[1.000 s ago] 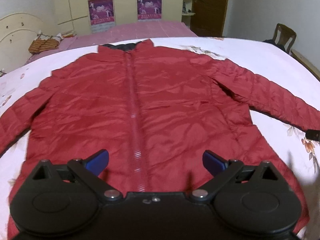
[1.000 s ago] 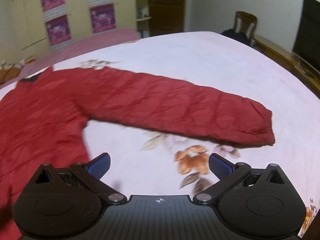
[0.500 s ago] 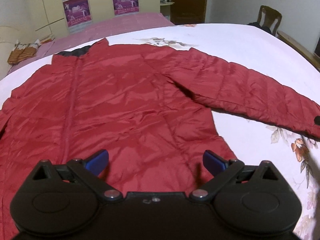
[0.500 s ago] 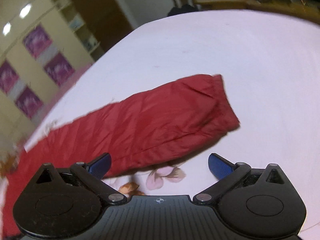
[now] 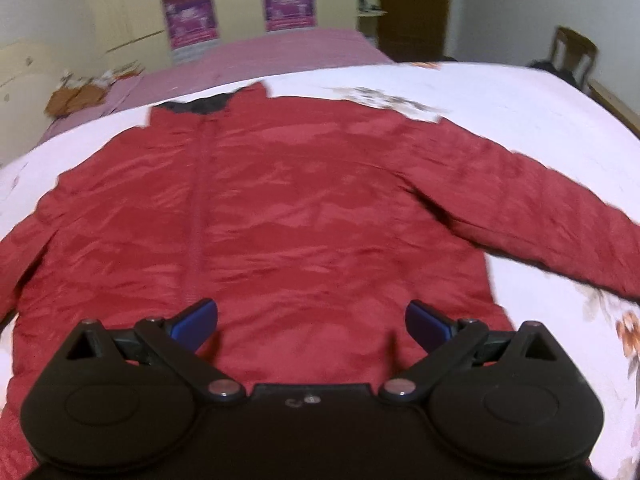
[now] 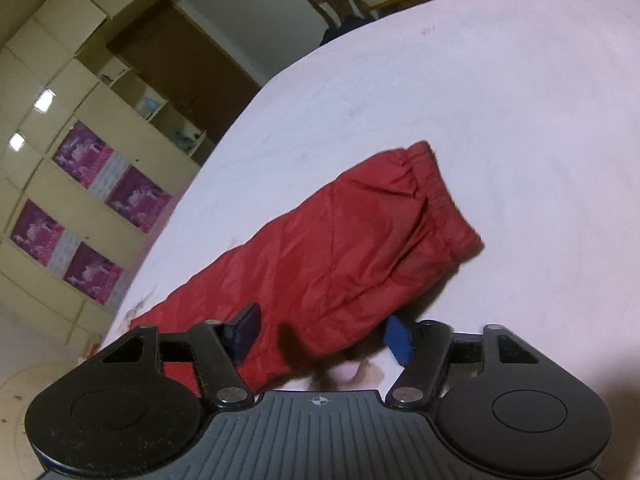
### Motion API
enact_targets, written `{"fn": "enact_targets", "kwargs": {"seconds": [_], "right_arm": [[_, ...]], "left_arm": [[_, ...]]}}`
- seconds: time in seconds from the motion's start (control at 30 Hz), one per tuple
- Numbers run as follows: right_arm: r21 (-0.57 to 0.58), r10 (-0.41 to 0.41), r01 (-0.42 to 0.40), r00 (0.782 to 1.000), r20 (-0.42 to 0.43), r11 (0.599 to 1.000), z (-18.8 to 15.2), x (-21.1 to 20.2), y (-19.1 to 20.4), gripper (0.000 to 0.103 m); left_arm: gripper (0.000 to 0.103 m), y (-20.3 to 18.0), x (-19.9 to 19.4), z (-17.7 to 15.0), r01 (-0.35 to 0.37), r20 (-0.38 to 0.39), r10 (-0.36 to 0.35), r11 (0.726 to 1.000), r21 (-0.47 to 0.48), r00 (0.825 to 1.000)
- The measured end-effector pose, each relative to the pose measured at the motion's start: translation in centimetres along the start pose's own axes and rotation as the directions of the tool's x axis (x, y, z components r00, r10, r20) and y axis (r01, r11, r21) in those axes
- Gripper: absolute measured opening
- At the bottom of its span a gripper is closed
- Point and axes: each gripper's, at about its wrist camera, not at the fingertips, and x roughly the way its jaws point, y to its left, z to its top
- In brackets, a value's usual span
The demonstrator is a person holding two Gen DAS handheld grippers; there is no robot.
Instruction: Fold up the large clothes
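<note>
Through my left camera, I am hovering my left gripper [image 5: 312,322] over the near hem of the red jacket [image 5: 304,208], fingers spread wide and released, nothing between them. The jacket is lying flat, front up, on the white bed [image 5: 540,116], its dark collar [image 5: 204,104] at the far end and its zip [image 5: 198,216] running toward me. One sleeve [image 5: 560,216] is stretching out to the right across the floral sheet. A pink bed [image 5: 280,54] and wardrobe [image 5: 120,12] are standing beyond; a chair [image 5: 574,54] is sitting far right.

Through my right camera, tilted, my right gripper [image 6: 320,332] is closing around the same sleeve [image 6: 340,256], the red fabric lying between the blue pads [image 6: 398,338]. I cannot tell whether they are pressing it yet. The cuff [image 6: 444,200] is pointing far right on the sheet.
</note>
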Motion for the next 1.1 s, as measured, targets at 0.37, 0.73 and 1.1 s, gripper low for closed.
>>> {"fn": "enact_targets", "kwargs": {"seconds": [0.37,0.73,1.1], "right_arm": [[-0.323,-0.03,0.06,0.995,0.097,0.945,-1.2,-1.2,8.4,0.006],[-0.675,0.194,-0.193,0.978,-0.075,0.712,-15.6,-0.7,27.2,0.006],[-0.802,0.177,-0.412,0.911,-0.372,0.434,-32.8,1.1,34.8,0.006]], "left_arm": [[0.091,13.1,-0.1,0.1,-0.047,0.011,0.049,0.987,-0.151,0.999],[0.08,23.3,1.5,0.4,0.079,0.06,-0.066,0.969,-0.235,0.996],[0.077,29.9,2.6,-0.8,0.174,0.072,-0.159,0.928,-0.33,0.985]]}}
